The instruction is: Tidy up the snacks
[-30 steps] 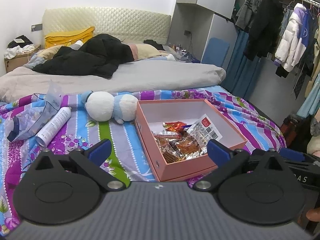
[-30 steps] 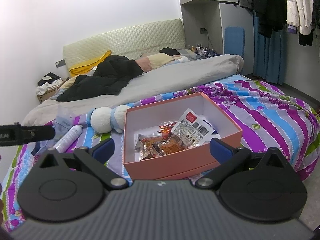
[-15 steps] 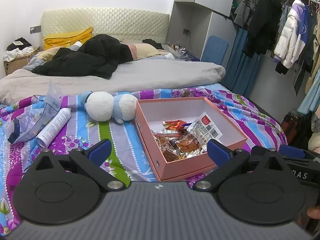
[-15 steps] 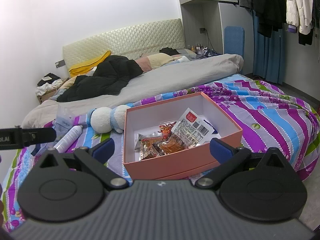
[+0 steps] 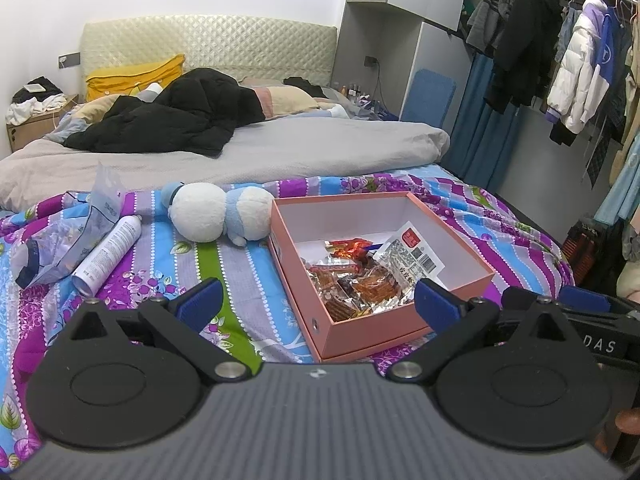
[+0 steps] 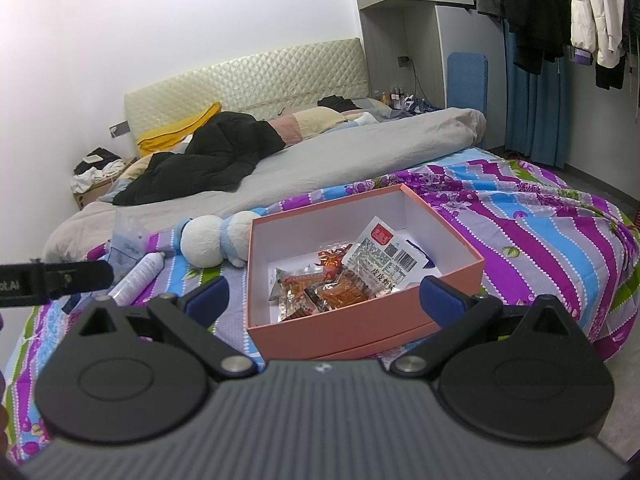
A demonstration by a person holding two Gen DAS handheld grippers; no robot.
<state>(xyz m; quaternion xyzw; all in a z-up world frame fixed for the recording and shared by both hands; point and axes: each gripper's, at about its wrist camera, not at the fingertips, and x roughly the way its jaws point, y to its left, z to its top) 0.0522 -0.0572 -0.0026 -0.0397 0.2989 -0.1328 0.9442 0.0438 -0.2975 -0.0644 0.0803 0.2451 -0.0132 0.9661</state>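
An open pink box (image 5: 372, 332) sits on the striped bedspread, right in front of both grippers. Inside lie several foil-wrapped orange snacks (image 5: 356, 280) and a white printed packet (image 5: 408, 252) that leans on the right wall. The right wrist view shows the same box (image 6: 360, 328), snacks (image 6: 320, 292) and packet (image 6: 380, 256). My left gripper (image 5: 318, 304) is open and holds nothing, a little short of the box's near left corner. My right gripper (image 6: 326, 300) is also open and holds nothing, just before the box's front wall.
Left of the box lie a white and blue plush toy (image 5: 220, 216), a white spray can (image 5: 108, 256) and a crumpled plastic bag (image 5: 68, 240). A grey duvet with a black jacket (image 5: 168, 124) covers the far bed. Clothes hang on a rack (image 5: 576, 64) at the right.
Both grippers have only drifted slightly; in the right wrist view the left gripper sits a little lower. Box and snacks lie as before.
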